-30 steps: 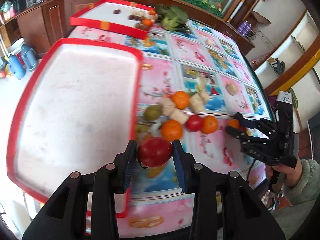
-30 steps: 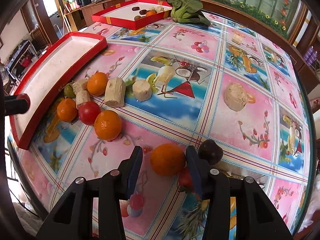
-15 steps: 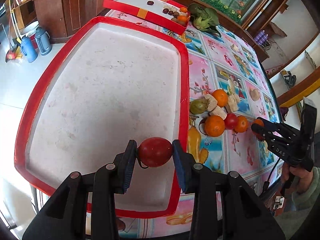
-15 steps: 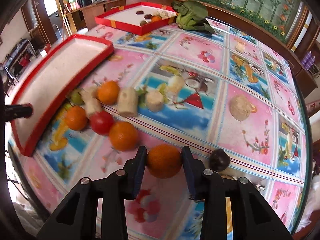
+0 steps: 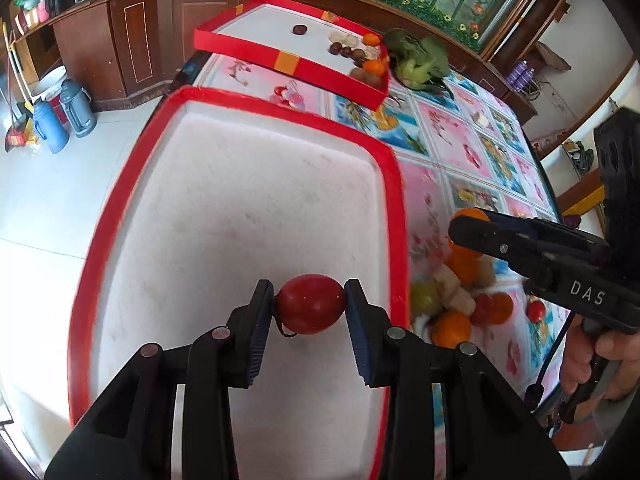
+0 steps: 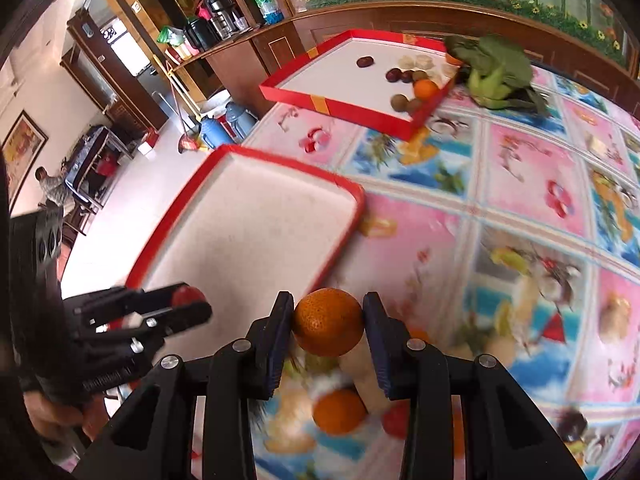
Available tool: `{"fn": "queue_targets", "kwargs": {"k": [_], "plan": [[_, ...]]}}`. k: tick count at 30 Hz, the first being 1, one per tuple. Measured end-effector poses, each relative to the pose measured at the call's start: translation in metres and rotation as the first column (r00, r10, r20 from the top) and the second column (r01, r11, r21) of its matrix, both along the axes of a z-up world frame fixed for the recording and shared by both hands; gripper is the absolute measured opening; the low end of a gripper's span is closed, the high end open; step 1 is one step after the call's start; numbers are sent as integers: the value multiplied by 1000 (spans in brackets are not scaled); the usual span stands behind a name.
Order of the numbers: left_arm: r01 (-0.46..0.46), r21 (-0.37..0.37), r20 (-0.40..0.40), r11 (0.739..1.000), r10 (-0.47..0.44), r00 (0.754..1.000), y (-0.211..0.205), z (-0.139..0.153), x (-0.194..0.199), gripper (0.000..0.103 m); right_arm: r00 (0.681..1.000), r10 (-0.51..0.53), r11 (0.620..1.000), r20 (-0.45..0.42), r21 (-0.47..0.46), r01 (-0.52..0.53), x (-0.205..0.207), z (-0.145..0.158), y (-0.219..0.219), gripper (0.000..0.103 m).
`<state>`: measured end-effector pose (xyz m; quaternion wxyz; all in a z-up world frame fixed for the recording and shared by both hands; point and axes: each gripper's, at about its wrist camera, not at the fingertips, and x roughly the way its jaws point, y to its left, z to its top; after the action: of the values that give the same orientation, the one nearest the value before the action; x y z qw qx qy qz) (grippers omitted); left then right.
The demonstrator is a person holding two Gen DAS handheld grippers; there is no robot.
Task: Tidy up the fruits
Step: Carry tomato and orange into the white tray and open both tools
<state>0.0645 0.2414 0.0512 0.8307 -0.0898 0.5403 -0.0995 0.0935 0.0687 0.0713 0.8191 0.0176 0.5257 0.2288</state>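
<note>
Gripping a tomato (image 5: 310, 303), the left tongs (image 5: 310, 308) hang over the near tray (image 5: 394, 200); the right tongs (image 6: 327, 322) clamp an orange (image 6: 327, 321) beside that tray (loose fruit (image 6: 339, 416) below), a second tray (image 6: 336, 108) beyond.

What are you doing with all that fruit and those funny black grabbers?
Sorting fruit. The left gripper holds a red tomato over the empty red tray. The right gripper holds an orange above the fruit pile on the table, beside that tray. Neither is put down yet.
</note>
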Motion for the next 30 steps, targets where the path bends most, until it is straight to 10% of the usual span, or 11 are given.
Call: {"fn": "queue_targets", "kwargs": {"k": [26,30], "plan": [[18,20,-14,1000,-18,1000,18,-25,75,35,998,-21,999,-64,-44,18,69,-47,61,38],[-2,18,-27,1000,2,1000,20,-24,73,52,998,-19,999,-66,-33,17,68,-43,58,43]]}}
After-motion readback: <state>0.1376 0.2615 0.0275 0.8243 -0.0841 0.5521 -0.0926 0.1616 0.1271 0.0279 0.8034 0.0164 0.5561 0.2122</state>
